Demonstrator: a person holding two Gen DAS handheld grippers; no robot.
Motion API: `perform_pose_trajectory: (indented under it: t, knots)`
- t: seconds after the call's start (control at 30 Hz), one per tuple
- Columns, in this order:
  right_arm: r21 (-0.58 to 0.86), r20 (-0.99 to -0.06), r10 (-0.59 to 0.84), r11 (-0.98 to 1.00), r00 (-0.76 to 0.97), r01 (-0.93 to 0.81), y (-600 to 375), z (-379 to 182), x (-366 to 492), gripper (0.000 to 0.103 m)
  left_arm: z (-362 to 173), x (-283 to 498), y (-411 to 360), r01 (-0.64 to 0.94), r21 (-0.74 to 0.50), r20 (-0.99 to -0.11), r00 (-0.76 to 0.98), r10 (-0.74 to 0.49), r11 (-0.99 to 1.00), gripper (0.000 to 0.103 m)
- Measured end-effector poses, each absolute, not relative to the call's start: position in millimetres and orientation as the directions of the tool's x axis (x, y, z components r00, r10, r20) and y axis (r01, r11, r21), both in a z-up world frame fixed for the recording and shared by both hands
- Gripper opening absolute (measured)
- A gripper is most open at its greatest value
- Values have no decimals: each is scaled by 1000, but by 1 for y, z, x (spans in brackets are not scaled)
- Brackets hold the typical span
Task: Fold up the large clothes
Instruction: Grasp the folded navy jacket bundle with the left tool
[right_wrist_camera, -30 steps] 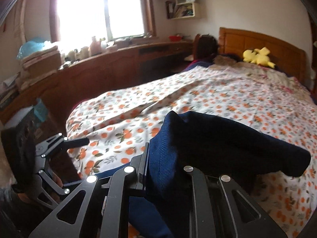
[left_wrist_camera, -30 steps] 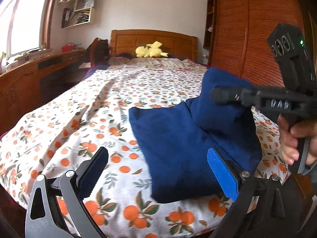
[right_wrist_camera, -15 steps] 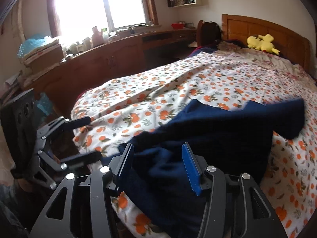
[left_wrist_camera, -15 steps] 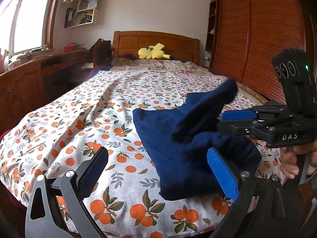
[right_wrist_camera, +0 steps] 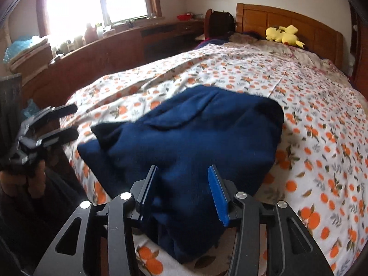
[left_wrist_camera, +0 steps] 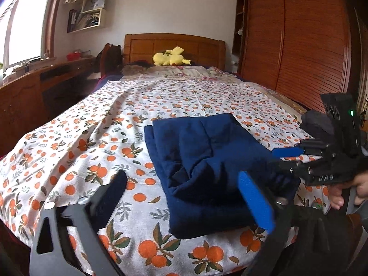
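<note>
folded navy garment (left_wrist_camera: 207, 161) lying flat on the bed (left_wrist_camera: 115, 119), near the foot edge and toward the wardrobe side; seen from the right wrist as a thick, rumpled bundle (right_wrist_camera: 195, 142) with one dark corner sticking up on the side toward the desk; resting wholly on the orange-print sheet, held by nothing.

left gripper (left_wrist_camera: 184, 197) hovering over the foot of the bed, fingers spread wide, one dark pad (left_wrist_camera: 112, 195) above bare sheet beside the garment, the blue pad (left_wrist_camera: 255, 202) over the garment's near part; no cloth between them; seen from the other camera (right_wrist_camera: 62, 122) off the bed's corner on the desk side, fingers apart.

right gripper (right_wrist_camera: 181, 188) at the garment's near edge, fingers spread with the blue pad (right_wrist_camera: 217, 193) clear of the cloth; garment lying beyond and below the gap, not pinched; same gripper seen from the left wrist (left_wrist_camera: 285, 158) on the wardrobe side of the bed, just beside the garment, a hand (left_wrist_camera: 349, 191) on its handle.

yellow plush (left_wrist_camera: 171, 56) at the head of the bed against the headboard (left_wrist_camera: 172, 43); wardrobe (left_wrist_camera: 299, 46) along one side of the bed, desk (right_wrist_camera: 115, 46) and window (right_wrist_camera: 96, 0) along the other; motion blur on the right wrist view.
</note>
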State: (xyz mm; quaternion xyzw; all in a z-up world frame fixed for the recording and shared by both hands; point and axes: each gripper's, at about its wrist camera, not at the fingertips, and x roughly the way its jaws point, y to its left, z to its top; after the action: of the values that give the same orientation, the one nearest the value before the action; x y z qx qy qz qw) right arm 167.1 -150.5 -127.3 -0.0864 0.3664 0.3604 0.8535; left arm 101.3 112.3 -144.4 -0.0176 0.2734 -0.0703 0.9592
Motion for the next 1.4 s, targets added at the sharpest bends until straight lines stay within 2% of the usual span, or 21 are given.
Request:
perform_pose_trajectory:
  t: [0.1, 0.23, 0.33, 0.4, 0.5, 0.7, 0.8, 0.93, 1.07, 1.4]
  knots:
    - [121, -692, 551, 725, 465, -678, -152, -133, 163, 43, -148, 109, 106, 145, -75, -545, 823, -162, 987, 71]
    - [122, -688, 556, 722, 466, -681, -155, -133, 160, 43, -155, 122, 97, 159, -50, -582, 797, -159, 986, 68]
    - [123, -689, 556, 722, 465, -681, -161, -130, 159, 43, -164, 133, 92, 186, -38, -620, 767, -169, 982, 46]
    - [120, -688, 555, 723, 468, -681, -163, -128, 157, 43, -171, 137, 91, 202, -35, -645, 743, -176, 979, 26]
    - [110, -688, 551, 723, 473, -682, -168, -125, 156, 43, -169, 131, 98, 215, -98, -642, 732, -227, 972, 17]
    - [119, -672, 564, 721, 479, -682, -175, -122, 158, 42, -157, 96, 106, 186, -135, -596, 770, -230, 973, 14]
    - [124, -680, 565, 718, 468, -685, -172, -127, 161, 42, -170, 88, 116, 146, -143, -611, 765, -204, 979, 15]
    - [127, -685, 574, 701, 449, -702, -167, -130, 165, 42, -184, 90, 127, 137, -194, -621, 749, -230, 971, 15]
    - [102, -675, 568, 704, 471, -703, -162, -120, 179, 42, -185, 90, 128, 137, -193, -614, 755, -229, 971, 15]
    - [59, -735, 502, 717, 456, -694, -106, -121, 276, 44, -192, 91, 128, 143, -181, -604, 765, -225, 973, 17]
